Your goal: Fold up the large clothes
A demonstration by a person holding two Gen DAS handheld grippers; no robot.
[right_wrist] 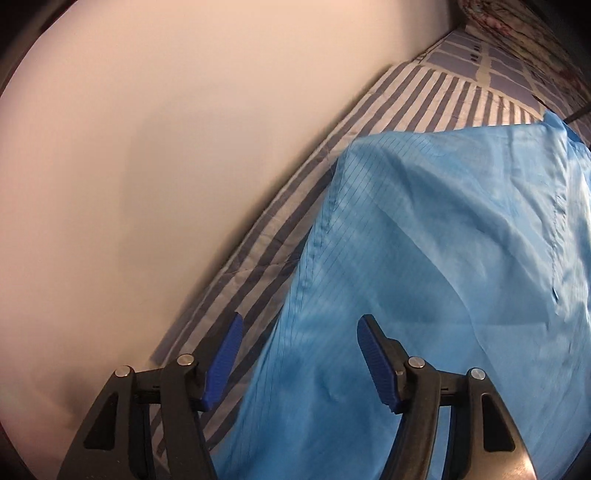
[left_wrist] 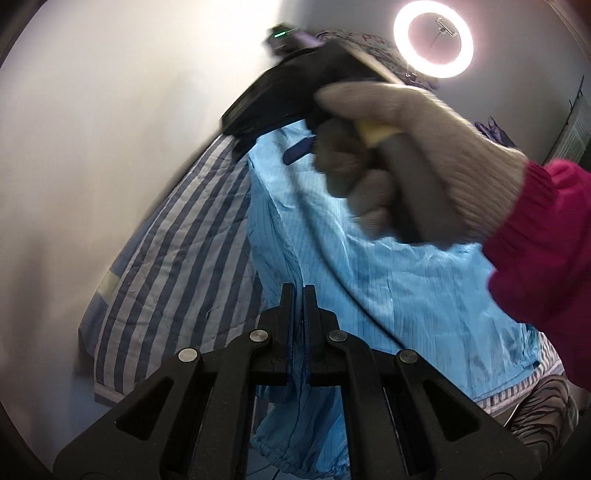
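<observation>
Blue fabric up close: left tongs [left_wrist: 298, 295] are clamping down tight on a pinch of the light blue garment [left_wrist: 388, 280], with a fold of it hanging out below the jaws.
Right tongs: right tongs [right_wrist: 299, 354] are sitting wide apart with nothing between the pads [right_wrist: 373, 354], just hovering over the garment's near edge [right_wrist: 424, 258]. From the left wrist view you can see the gloved hand [left_wrist: 406, 158] gripping that tool out over the cloth, pink sleeve [left_wrist: 546, 251] trailing behind.
Where the garment is: it's lying spread over the striped bedsheet [left_wrist: 166, 258] on the bed, close to the white wall [left_wrist: 92, 129], with a corner peaking up toward the far end.
Step I'm guessing: one side is already being held, the other hand is going for a second grab point, so this looks like setting up a fold, not finishing one.
Next move needs: right tongs coming down onto an edge or corner and pinching only the layer wanted, since this thin slippery-looking stuff is probably bunching easily.
Far back: ring light [left_wrist: 432, 38] glowing, patterned bedding [right_wrist: 517, 22] beyond.
</observation>
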